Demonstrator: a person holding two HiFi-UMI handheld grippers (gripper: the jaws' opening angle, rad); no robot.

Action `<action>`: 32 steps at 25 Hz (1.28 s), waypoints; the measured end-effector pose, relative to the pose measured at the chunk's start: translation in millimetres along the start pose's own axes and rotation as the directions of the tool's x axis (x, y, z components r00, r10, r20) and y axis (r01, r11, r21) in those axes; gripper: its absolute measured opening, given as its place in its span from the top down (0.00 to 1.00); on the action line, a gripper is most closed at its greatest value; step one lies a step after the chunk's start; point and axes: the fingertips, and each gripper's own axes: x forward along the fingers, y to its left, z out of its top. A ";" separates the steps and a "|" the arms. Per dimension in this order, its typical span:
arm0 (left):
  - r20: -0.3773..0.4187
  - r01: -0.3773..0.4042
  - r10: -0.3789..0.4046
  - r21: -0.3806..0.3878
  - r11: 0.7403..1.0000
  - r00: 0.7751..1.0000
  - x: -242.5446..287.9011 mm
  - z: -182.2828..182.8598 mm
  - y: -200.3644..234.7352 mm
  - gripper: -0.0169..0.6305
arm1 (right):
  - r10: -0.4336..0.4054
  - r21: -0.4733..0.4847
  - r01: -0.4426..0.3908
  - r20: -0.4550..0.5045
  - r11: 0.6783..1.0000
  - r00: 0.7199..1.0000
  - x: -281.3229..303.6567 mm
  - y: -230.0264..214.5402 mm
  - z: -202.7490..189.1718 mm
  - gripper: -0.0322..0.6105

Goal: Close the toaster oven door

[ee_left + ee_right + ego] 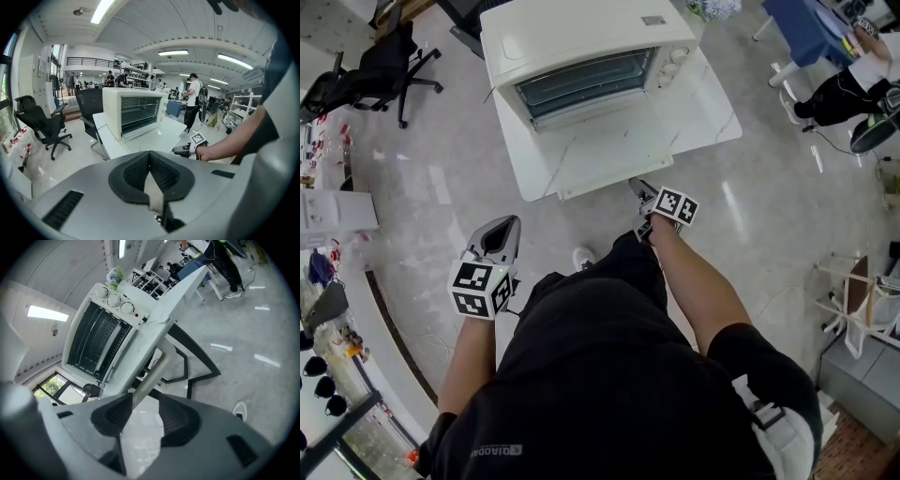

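A white toaster oven (581, 56) stands on a white marble-look table (712, 103) with its door (600, 145) folded down flat toward me. My right gripper (643, 195) is at the door's front edge. In the right gripper view the door's handle bar (150, 378) runs between the jaws of the right gripper (143, 411). The bar lies against the left pad and stands apart from the other, so the jaws are open. My left gripper (508, 225) hangs back over the floor, away from the table. It is shut on nothing, with its pads (150, 157) meeting. The oven (133, 112) and right gripper (185, 150) show ahead of it.
A black office chair (389, 61) stands far left of the table. A seated person (844, 89) is at the far right. A counter with small items (328, 309) runs along the left, and a white rack (862, 309) stands at the right. My legs fill the foreground.
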 end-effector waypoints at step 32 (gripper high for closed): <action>0.087 0.056 -0.055 -0.002 0.998 0.995 10.2 18.7 -18.0 0.97 | 0.289 0.053 -0.303 0.184 0.952 0.940 -40.0 119.4 75.5 0.72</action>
